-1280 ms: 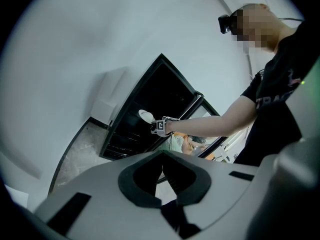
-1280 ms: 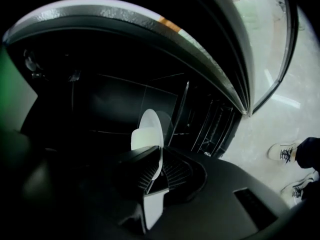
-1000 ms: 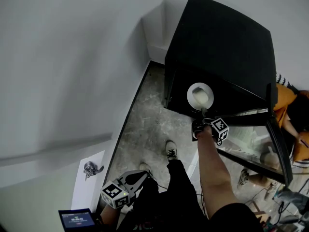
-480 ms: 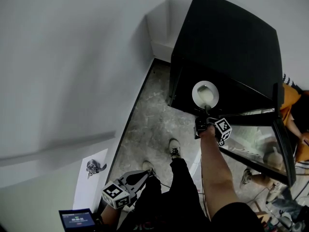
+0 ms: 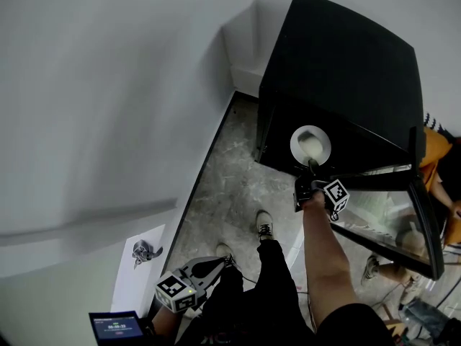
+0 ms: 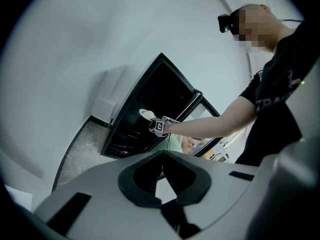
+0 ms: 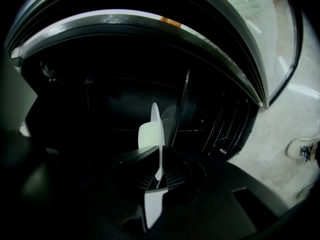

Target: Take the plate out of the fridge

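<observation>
The black fridge stands against the white wall, and its glass door hangs open to the right. A small white plate is held in front of the dark fridge opening. My right gripper is shut on its lower rim. In the right gripper view the plate stands edge-on, clamped between the pads of the right gripper, with the wire shelves behind it. My left gripper hangs low by my leg, shut on nothing. The left gripper view shows its jaws closed, and the plate far off.
A person in an orange top crouches behind the open door at the right. A paper with a drawing and a small screen lie at the lower left. My shoes stand on the grey floor. Cables lie at the bottom right.
The plate and my right gripper sit slightly more to the right and lower in the head view, and the fridge shifts with them. The left gripper has hardly moved.
</observation>
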Motion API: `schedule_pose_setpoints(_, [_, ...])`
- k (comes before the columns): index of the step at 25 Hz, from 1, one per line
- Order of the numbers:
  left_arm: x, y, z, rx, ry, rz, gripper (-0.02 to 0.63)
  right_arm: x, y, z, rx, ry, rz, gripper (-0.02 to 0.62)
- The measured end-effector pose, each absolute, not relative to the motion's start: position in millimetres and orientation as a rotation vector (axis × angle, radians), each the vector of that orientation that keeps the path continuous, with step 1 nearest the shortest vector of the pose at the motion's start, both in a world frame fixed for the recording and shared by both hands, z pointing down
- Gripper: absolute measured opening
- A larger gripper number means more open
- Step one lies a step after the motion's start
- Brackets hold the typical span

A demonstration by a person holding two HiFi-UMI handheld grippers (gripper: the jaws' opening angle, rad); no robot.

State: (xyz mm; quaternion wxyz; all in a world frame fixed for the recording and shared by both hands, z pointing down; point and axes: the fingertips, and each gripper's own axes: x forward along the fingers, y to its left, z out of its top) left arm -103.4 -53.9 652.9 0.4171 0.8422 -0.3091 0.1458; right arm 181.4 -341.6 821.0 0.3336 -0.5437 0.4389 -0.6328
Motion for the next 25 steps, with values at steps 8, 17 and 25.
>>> schedule_pose_setpoints(8, [-101,-46,646,2.144,-0.75,0.35,0.006,177,-314,803,-1.436,1.191,-1.623,0.018])
schedule_pose_setpoints(17, [-115,-28,628,2.228,-0.707,0.369,0.006,136,-238,725,-1.324,1.281,-1.63,0.018])
schedule_pose_setpoints(25, [-114,-24,607,2.358,-0.61,0.341,0.006,107,-189,574,-1.198,1.354,-1.538,0.018])
